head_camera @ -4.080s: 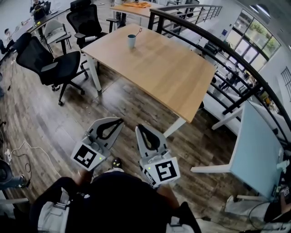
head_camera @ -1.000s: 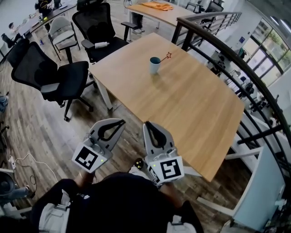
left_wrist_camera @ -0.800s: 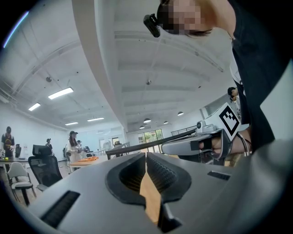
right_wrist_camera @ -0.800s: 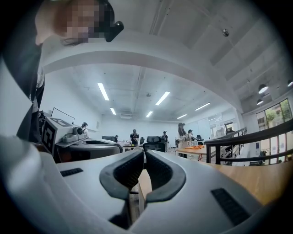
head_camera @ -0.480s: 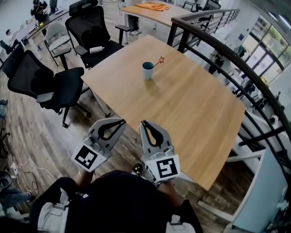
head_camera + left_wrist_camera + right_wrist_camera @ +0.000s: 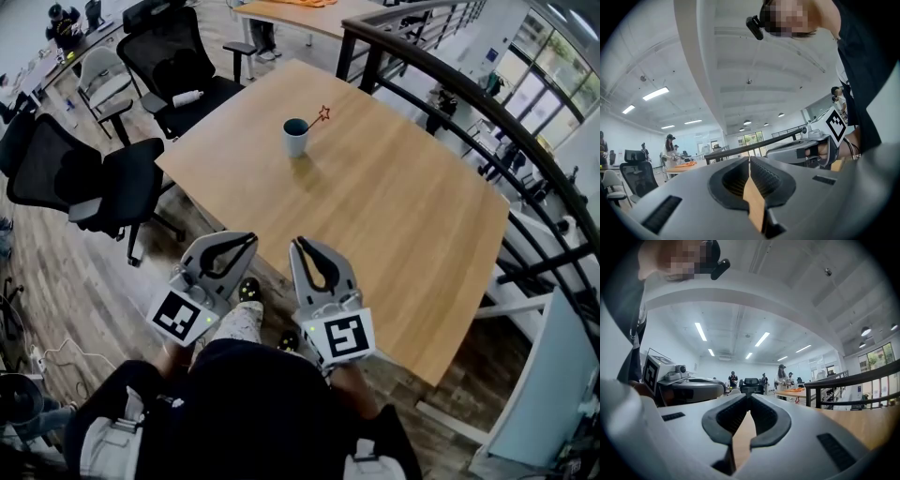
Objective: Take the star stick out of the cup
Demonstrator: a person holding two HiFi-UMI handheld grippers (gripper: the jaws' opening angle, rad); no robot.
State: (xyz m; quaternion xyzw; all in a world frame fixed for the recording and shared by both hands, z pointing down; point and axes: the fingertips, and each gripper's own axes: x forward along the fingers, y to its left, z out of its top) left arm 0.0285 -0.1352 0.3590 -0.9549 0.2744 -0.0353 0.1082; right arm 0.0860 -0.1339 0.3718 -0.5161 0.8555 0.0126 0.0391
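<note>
**Operator:** Where is the cup?

**Spotter:** The cup (image 6: 296,139) stands upright on the bench (image 6: 403,220), toward its far side and well apart from both your grippers. The star stick (image 6: 316,120) sits inside it. It leans out over the rim toward the railing (image 6: 469,105), with its red star clear of the cup and above the bench top.

**Operator:** And my jaws?

**Spotter:** On your left gripper (image 6: 247,241) the jaws are closed tip to tip, with nothing between them. Your right gripper (image 6: 299,245) is the same: jaws pressed together and empty. You hold the two side by side, low and close to your body, with their tips pointing toward the bench. In the head view your left gripper hangs over the wooden floor (image 6: 84,291). Your right gripper's tips line up with the bench's near edge.

**Operator:** What else is around?

**Spotter:** Black office chairs (image 6: 80,178) stand off the bench's left side, with a grey chair (image 6: 101,86) beyond them. A second table (image 6: 300,17) with something orange on it lies past the far end. In both gripper views people stand far off across the room, too small for you to make out more.
</note>
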